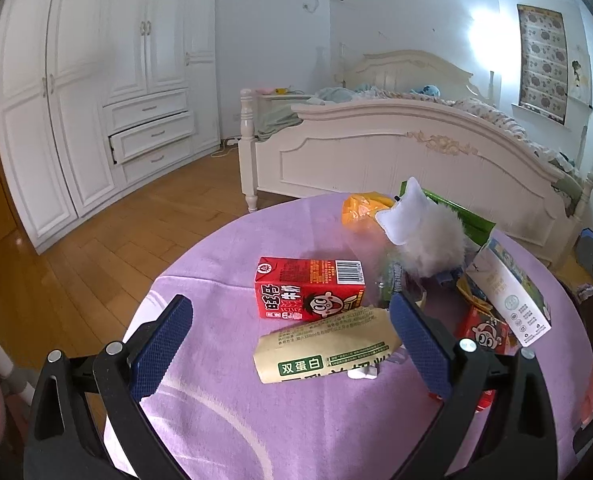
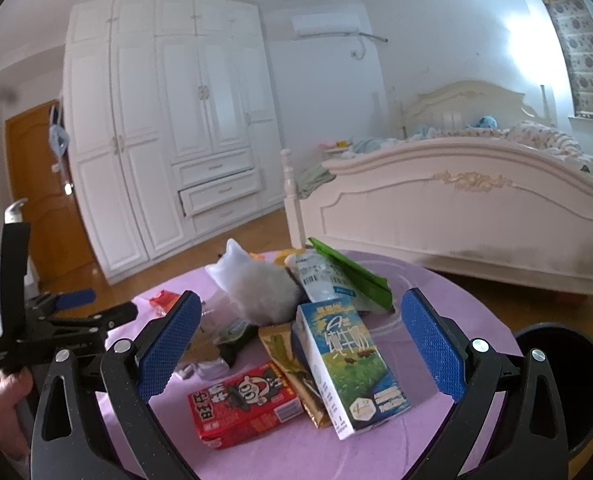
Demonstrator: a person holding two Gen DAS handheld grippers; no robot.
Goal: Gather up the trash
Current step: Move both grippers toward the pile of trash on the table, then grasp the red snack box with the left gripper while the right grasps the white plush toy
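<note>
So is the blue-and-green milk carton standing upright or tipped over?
Tipped: the milk carton lies on its side, leaning on a gold wrapper.

Walls: white, with an air conditioner (image 2: 323,25) mounted high.
Floor: warm wooden parquet (image 1: 96,248).
Wardrobe: white panelled wardrobe (image 2: 168,128) to the ceiling, one drawer (image 1: 152,136) slightly pulled out.
Bed: cream carved bed (image 1: 408,152) with rumpled bedding.
Window: patterned blind (image 1: 542,64), bright glare beside it.
Door: orange-brown wooden door (image 2: 36,184) at left.
</note>
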